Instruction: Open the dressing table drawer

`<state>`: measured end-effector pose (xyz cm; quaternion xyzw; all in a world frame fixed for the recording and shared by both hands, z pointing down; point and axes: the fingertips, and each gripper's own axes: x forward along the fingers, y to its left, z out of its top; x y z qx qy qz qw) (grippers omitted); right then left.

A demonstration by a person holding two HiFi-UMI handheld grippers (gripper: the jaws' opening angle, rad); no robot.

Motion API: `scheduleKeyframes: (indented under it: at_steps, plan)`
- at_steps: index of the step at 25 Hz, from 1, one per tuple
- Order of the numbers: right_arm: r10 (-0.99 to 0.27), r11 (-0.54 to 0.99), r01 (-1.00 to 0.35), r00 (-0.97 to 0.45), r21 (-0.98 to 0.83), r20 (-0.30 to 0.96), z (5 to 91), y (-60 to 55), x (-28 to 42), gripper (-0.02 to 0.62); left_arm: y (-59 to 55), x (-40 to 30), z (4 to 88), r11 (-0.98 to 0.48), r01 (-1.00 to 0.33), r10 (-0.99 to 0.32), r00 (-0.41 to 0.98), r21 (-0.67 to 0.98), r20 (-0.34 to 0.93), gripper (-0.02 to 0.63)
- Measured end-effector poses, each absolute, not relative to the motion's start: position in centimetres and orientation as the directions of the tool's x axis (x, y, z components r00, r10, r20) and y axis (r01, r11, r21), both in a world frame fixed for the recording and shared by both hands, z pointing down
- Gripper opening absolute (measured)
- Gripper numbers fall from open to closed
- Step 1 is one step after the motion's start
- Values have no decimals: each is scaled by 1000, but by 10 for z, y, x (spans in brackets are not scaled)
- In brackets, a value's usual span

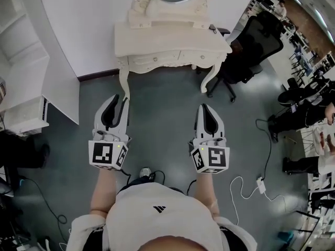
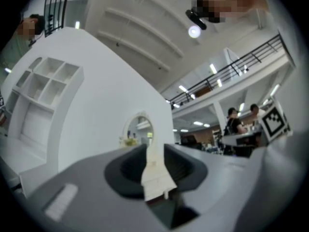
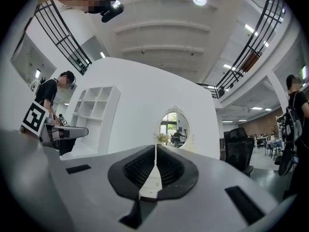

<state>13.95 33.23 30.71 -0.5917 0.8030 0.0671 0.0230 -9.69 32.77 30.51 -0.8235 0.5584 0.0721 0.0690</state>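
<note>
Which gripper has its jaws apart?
The left gripper: its jaws stand apart with nothing between them, the dressing table showing through the gap. The right gripper has its jaws closed to a thin slit.

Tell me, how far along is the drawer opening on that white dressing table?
Nothing is done yet: the drawers of the dressing table look shut. In hand is only the approach: the left hand-held gripper, jaws slightly apart, and the right hand-held gripper, jaws together, are both empty and short of the table. Left to do: reach a drawer, grip it, pull.
</note>
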Motion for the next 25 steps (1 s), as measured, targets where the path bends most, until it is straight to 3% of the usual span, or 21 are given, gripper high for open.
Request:
scheduleKeyframes:
  at_steps: [11, 25]
  plan:
    - [-959, 265, -962, -270, 64, -86, 318, 301, 125, -3, 279, -103, 315, -435, -900, -885, 432, -22, -173, 222]
    - [-930, 344, -937, -350, 69, -110, 315, 173, 130, -6, 167, -96, 315, -366, -930, -915, 364, -24, -172, 230]
